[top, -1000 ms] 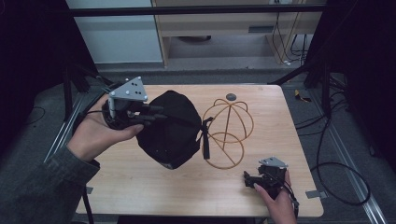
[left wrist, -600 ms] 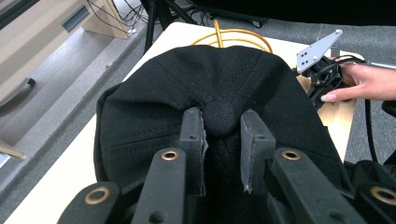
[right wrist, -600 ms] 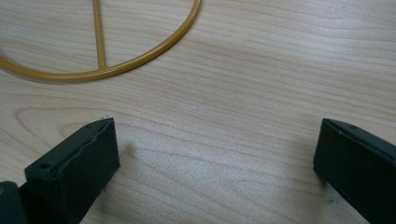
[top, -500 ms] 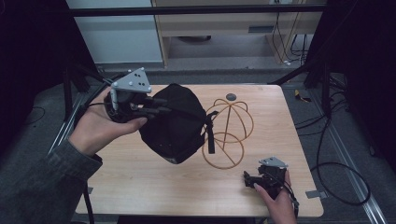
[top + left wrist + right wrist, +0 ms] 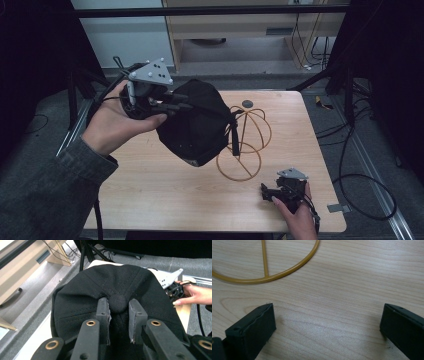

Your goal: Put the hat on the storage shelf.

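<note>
Black stitched cotton, a baseball cap (image 5: 197, 125) hangs in the air above the pale wood-grain worktop (image 5: 150, 185), just beside the domed stand of gold wire hoops (image 5: 247, 142). The left gripper (image 5: 182, 102) has its jaws closed on the crown, pinching the fabric either side of the round covered button (image 5: 117, 303). The right gripper (image 5: 270, 190) rests low near the worktop's front edge, its jaws spread wide with bare wood between them.
</note>
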The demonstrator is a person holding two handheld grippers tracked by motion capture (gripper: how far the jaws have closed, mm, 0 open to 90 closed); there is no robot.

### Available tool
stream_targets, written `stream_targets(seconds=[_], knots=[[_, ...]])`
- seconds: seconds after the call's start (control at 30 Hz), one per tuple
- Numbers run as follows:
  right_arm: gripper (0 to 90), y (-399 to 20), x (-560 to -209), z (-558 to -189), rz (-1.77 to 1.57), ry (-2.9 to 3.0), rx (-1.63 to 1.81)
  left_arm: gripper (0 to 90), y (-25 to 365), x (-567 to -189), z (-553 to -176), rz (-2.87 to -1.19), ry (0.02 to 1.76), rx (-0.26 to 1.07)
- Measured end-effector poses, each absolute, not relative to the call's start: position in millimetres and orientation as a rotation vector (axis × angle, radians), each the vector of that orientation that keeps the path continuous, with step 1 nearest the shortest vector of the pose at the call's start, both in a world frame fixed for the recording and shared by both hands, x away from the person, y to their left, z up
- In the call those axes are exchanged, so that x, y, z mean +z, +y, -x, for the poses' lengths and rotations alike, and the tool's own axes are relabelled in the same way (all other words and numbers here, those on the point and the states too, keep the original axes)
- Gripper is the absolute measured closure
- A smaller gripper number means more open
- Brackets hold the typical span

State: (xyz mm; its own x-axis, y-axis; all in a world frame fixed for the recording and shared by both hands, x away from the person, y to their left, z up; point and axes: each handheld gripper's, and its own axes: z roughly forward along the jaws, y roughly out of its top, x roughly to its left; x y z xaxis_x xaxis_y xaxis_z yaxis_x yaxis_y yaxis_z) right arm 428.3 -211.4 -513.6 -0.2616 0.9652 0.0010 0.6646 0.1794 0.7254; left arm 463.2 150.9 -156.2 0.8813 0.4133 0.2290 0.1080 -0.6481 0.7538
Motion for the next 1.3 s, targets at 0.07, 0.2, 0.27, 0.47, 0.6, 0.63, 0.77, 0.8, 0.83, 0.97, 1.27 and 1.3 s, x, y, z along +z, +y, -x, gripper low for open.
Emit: stream_targets(seconds=[0.07,0.2,0.27,0.47,0.6,0.63,0.77,0.8,0.83,0.97,1.27,1.3], knots=[[0.3,-211,-514,-428,-1.528,1.999,0.858,73.5,151,-155,-464,-2.248,0.375,0.494],[0.3,-211,-514,-428,-1.53,1.997,0.858,73.5,151,-152,-466,-2.247,0.384,0.502],[0.3,-211,-514,-428,-1.53,1.995,0.858,73.5,150,-151,-469,-2.241,0.387,0.502],[0.3,-211,-514,-428,-1.53,1.996,0.858,73.5,143,-151,-478,-2.243,0.396,0.496],[0.4,-211,-514,-428,-1.53,1.996,0.858,73.5,140,-152,-484,-2.247,0.405,0.501],[0.3,-211,-514,-428,-1.53,1.997,0.858,73.5,139,-152,-486,-2.244,0.41,0.499],[0.4,-211,-514,-428,-1.531,1.997,0.858,73.5,136,-152,-491,-2.249,0.42,0.5],[0.3,-211,-514,-428,-1.531,1.997,0.857,73.5,134,-152,-493,-2.251,0.418,0.501],[0.3,-211,-514,-428,-1.531,1.997,0.857,73.5,133,-151,-494,-2.252,0.417,0.502],[0.3,-211,-514,-428,-1.531,1.997,0.858,73.5,126,-149,-498,-2.252,0.411,0.503],[0.3,-211,-514,-429,-1.531,1.997,0.858,73.5,109,-148,-506,-2.252,0.402,0.491],[0.3,-211,-514,-429,-1.531,1.997,0.857,73.5,107,-149,-506,-2.254,0.397,0.496]])
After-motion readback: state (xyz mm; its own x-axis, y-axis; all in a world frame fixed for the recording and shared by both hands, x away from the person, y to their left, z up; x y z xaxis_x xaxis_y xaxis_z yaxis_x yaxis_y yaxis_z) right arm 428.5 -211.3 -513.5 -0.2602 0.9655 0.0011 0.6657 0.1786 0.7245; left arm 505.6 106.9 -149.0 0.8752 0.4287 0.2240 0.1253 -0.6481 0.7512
